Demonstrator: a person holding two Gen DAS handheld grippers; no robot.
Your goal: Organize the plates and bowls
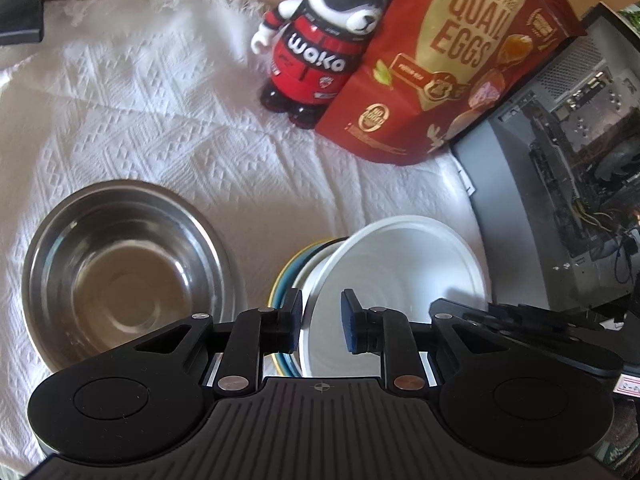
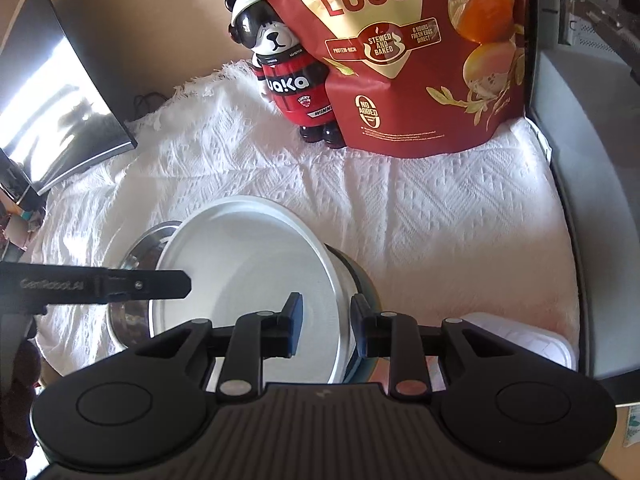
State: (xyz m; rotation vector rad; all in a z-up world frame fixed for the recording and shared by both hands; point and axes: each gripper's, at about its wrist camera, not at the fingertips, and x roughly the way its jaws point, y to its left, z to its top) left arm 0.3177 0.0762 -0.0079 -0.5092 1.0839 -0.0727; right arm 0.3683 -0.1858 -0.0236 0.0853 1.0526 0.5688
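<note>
White plastic, the bowl (image 1: 400, 264) is sitting tilted on the blue-and-yellow stack (image 1: 286, 280), just beside the steel bowl (image 1: 120, 268). We are pinching its rim on two sides: left gripper (image 1: 320, 326) and right gripper (image 2: 326, 326), each with one pad inside the wall (thin, so likely to flex). We are judging that both should lower evenly to seat it flat.

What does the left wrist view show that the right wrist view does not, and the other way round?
Only the left wrist view shows the steel bowl's whole inside and a yellow rim under the white bowl. Only the right wrist view shows a white lidded container and the dark monitor. Both show the white bowl between each gripper's fingers, the bear figurine and the quail eggs bag on the white cloth.
</note>
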